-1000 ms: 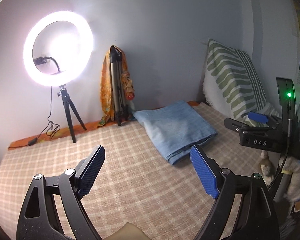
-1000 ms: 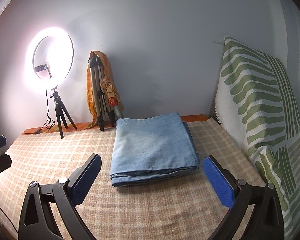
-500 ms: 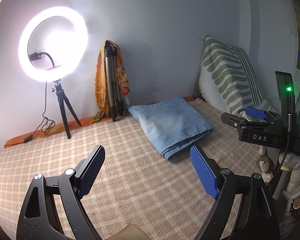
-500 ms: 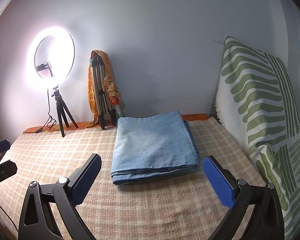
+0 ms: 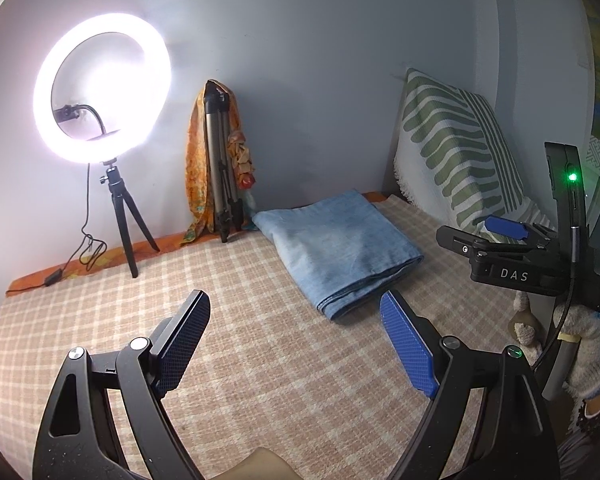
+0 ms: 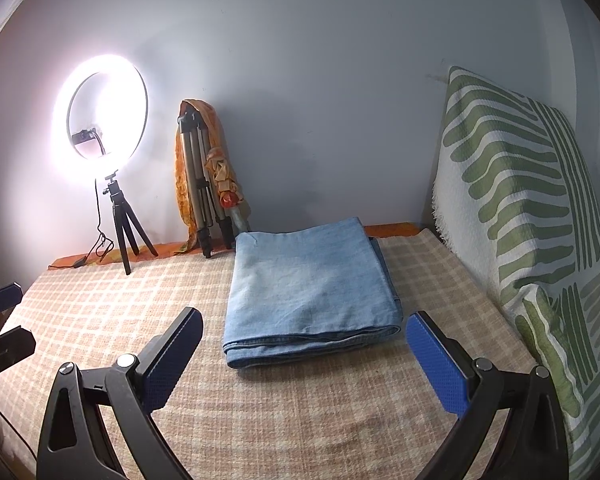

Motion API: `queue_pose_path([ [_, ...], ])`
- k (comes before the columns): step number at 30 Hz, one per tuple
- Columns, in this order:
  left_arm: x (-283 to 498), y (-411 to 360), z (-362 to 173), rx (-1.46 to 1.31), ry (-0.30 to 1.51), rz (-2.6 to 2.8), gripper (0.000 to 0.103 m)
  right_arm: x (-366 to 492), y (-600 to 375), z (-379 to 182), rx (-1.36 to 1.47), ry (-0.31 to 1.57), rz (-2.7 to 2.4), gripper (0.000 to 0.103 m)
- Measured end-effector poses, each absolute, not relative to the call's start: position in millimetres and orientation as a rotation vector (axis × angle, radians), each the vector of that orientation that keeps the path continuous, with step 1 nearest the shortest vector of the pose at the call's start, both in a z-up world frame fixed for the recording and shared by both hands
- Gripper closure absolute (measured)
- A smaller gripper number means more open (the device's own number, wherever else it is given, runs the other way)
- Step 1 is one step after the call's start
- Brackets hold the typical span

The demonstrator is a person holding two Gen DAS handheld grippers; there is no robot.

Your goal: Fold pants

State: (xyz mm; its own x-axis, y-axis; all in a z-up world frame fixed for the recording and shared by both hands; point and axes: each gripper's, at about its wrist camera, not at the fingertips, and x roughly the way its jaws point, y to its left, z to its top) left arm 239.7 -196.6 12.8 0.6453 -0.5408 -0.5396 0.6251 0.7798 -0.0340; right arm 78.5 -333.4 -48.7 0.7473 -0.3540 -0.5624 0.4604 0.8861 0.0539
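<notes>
Light blue denim pants [image 6: 312, 292] lie folded into a neat rectangle on the checked beige bed cover [image 6: 100, 308], near the back wall. They also show in the left wrist view [image 5: 340, 256]. My right gripper [image 6: 304, 336] is open and empty, held just in front of the pants' near folded edge. My left gripper [image 5: 296, 320] is open and empty, to the left and in front of the pants. The right gripper's body [image 5: 516, 256] shows at the right of the left wrist view.
A lit ring light on a small tripod [image 6: 104, 120] stands at the back left, its cable trailing on the bed. A folded tripod draped with orange cloth [image 6: 204, 184] leans on the wall. A green-and-white patterned pillow [image 6: 532, 208] stands along the right side.
Both grippers have drawn back slightly from the pants and stayed open. The pants have not moved.
</notes>
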Motion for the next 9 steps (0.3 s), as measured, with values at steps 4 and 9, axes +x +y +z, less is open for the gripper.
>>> queue_pose_path([
  [4,240.0,-197.5,12.6,0.164,0.561,-0.666,0.016,79.5,-332.8,-50.3,0.195,0.578,-0.449,0.0],
  [9,238.9,-199.6,11.3,0.169,0.563,-0.671,0.016,79.4,-331.8,-51.0,0.196,0.58,-0.451,0.0],
])
